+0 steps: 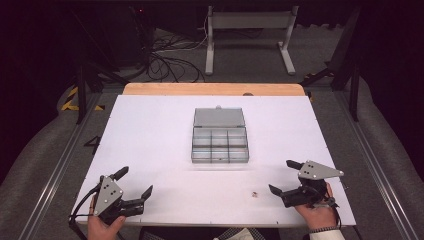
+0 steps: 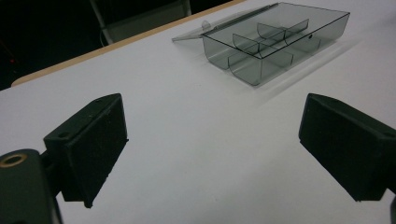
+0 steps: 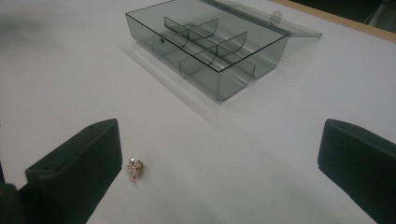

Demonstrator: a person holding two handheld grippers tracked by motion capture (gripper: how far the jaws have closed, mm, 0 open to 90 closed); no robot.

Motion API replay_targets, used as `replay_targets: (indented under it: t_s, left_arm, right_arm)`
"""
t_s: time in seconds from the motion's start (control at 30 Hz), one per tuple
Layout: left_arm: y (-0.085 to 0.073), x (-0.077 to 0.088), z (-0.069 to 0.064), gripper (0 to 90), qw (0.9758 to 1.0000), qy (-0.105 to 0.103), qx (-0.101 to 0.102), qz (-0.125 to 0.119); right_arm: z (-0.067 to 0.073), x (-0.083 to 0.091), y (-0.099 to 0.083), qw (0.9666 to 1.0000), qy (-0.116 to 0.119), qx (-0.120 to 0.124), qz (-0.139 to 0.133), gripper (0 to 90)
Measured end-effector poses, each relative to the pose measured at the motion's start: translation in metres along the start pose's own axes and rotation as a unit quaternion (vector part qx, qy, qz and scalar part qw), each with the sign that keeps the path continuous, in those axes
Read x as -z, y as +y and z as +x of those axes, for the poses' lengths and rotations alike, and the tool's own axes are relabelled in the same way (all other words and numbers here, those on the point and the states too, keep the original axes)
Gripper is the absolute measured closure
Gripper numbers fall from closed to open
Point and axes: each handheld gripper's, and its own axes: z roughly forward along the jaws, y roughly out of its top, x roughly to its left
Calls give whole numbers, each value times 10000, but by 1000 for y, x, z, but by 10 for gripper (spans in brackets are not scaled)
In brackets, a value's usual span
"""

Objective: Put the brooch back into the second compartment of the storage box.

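While lidded box [image 1: 220, 142] sits open, trinket [image 1: 255, 194] nearby

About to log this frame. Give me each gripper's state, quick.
Left gripper: open, holding nothing.
Right gripper: open, holding nothing; small ring lies beside one finger.

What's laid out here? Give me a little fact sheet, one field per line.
Surface: white table top with a wooden far edge
Box: clear grey compartment box, lid open and lying flat behind it, compartments look empty
Small item: tiny gold-coloured trinket, lying on the table near the right gripper, outside the box
Left gripper: held in a hand, jaws open, holding nothing
Right gripper: held in a hand, jaws open, holding nothing
Beyond the table: cables and a metal stand on the floor
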Motion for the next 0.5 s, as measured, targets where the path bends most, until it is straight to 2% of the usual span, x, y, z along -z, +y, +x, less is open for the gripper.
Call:
replay_targets:
  t_s: [0.5]
  left_arm:
    - [0,0,0,82,10000,-31,-47,26]
  right_arm:
    - [8,-8,16,9997,159,147,92,4]
